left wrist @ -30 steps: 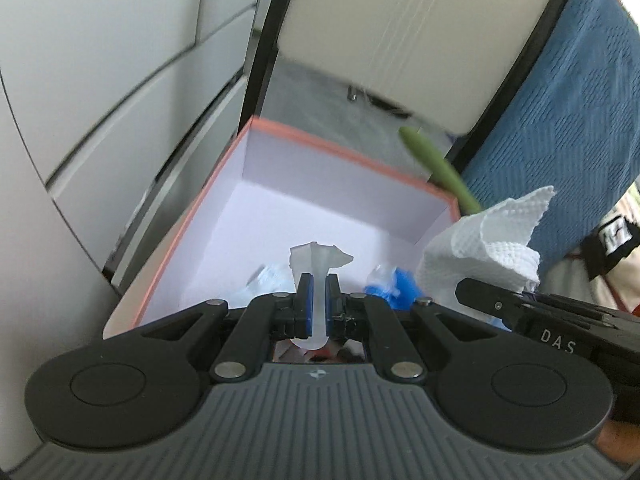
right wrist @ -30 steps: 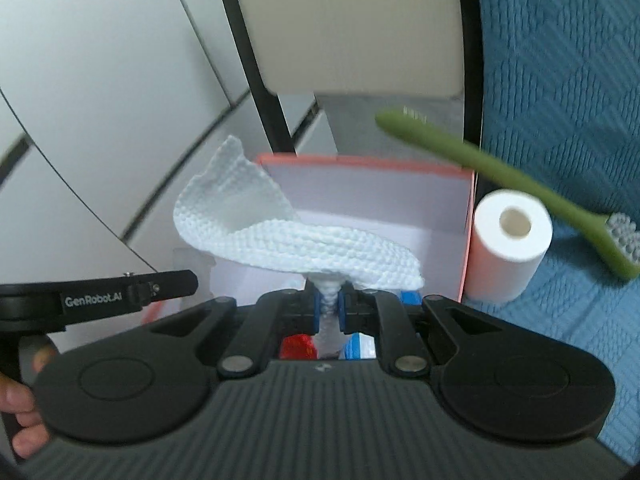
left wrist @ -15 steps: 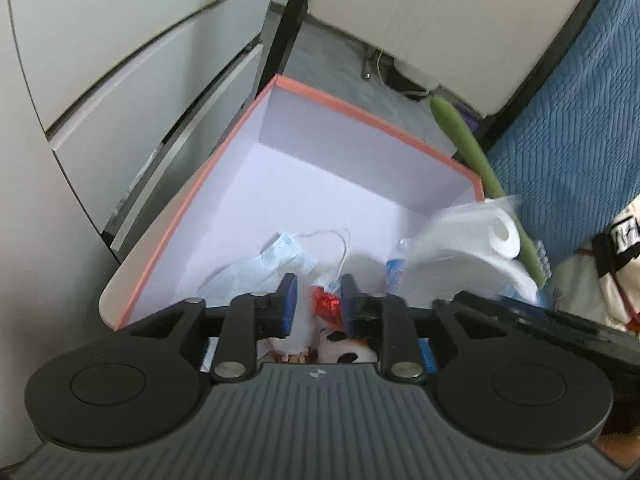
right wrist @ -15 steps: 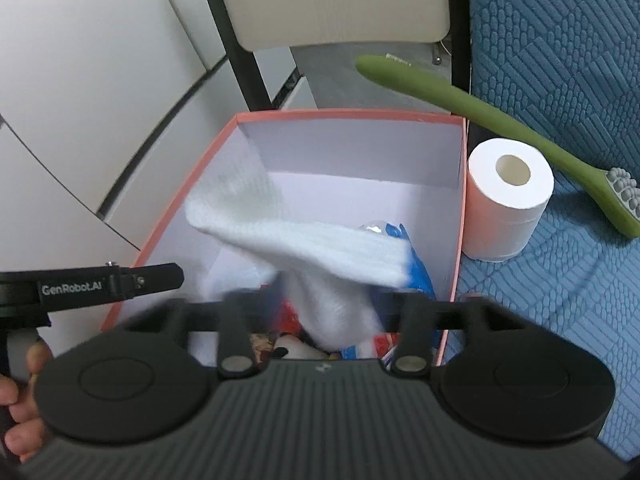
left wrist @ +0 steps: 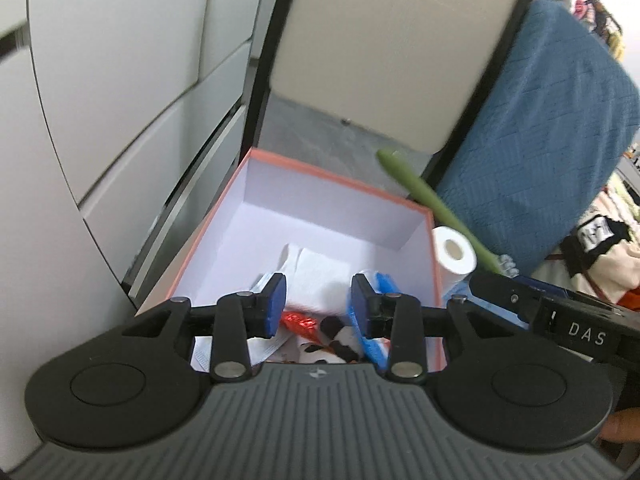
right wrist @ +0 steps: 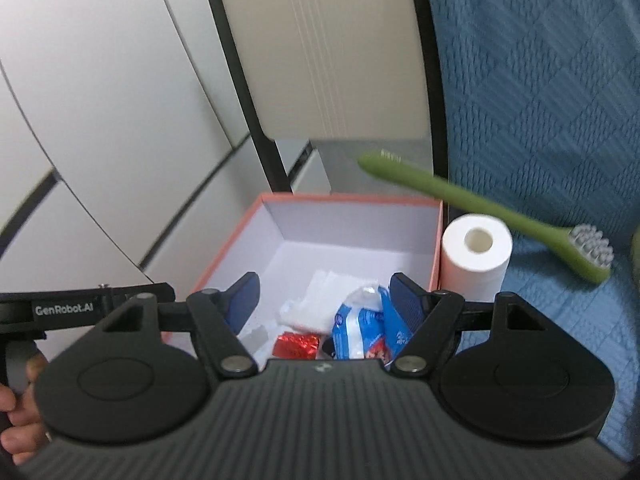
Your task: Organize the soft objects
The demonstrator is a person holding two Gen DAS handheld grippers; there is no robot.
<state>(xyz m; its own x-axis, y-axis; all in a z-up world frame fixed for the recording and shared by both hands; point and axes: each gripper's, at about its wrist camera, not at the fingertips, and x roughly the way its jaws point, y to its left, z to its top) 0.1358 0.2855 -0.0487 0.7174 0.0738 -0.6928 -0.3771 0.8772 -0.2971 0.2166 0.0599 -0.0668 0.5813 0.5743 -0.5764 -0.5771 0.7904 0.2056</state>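
Below and ahead of both grippers' fingers, a paper towel, a packet and a wrapped sweet lie in the box; a paper roll stands just right of it, a brush beyond.

White cabinet doors flank a beige black-framed chair back above grey floor.

White letters "DAS" stand on the black bar of the other handheld gripper at the right edge of the left wrist view. White lettering "GenRobot.AI" stands on the black bar of the other gripper at the left edge of the right wrist view. Print on the blue and white plastic packet is too blurred to read.
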